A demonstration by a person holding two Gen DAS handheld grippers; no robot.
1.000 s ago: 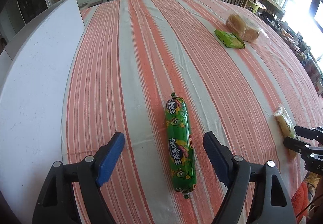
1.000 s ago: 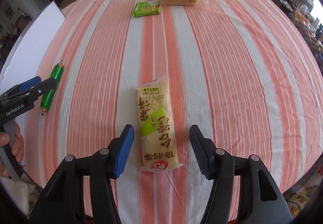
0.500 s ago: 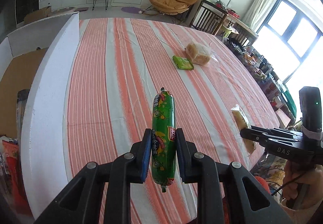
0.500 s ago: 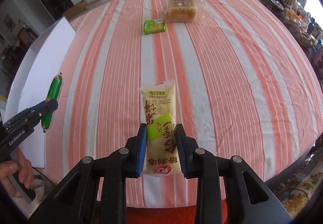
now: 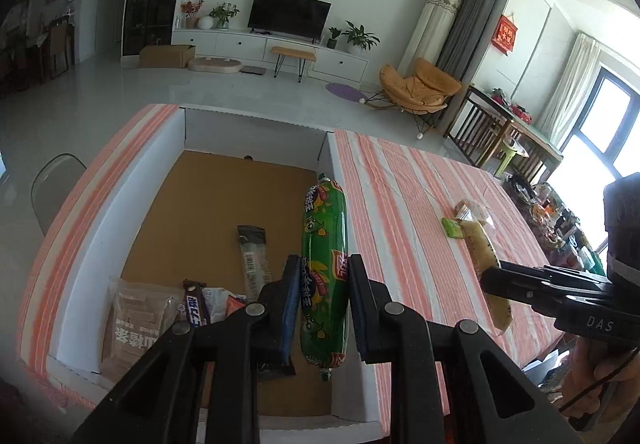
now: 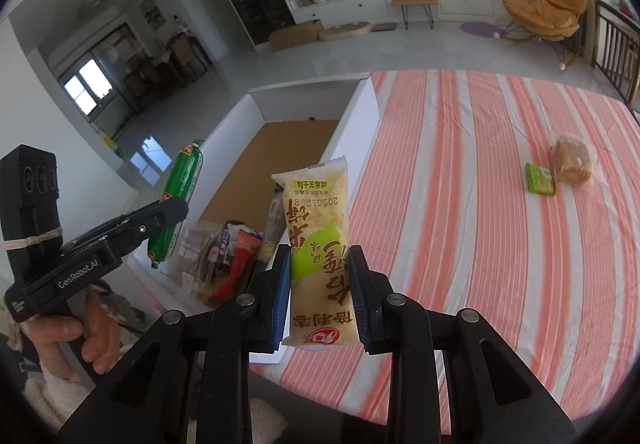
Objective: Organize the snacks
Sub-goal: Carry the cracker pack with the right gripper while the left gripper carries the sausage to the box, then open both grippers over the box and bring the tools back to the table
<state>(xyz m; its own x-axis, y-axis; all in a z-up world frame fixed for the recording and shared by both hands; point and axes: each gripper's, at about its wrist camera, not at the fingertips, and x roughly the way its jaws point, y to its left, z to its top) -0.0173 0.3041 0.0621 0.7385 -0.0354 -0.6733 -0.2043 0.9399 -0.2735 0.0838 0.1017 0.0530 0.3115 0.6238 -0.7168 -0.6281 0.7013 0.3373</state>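
Green and glossy, the corn sausage [image 5: 325,276] stands nearly upright in the lower middle of the left wrist view, clamped between the blue pads of the left claw [image 5: 324,304], whose jaws have just been closing onto it. It hangs above the right wall of the white box [image 5: 120,204], whose brown cardboard floor fills the centre of the frame. Several packets lie inside near the lower left: a pale biscuit bag [image 5: 134,324], a dark chocolate bar [image 5: 196,304] and a clear-and-black wrapper [image 5: 253,256]. In the right wrist view, the right claw [image 6: 320,296] grips a pale yellow rice-cracker packet [image 6: 318,256] at the lower middle of the frame, jaws likewise just closed on it, with the packet raised over the near edge of the table [image 6: 460,204] beside the box's corner. A person's hand [image 6: 86,332] at lower left holds the other tool's handle. Far off at the right of that view, a small green packet [image 6: 541,179] lies on the striped orange-and-white cloth, touching or just beside a bagged bread loaf [image 6: 573,160].
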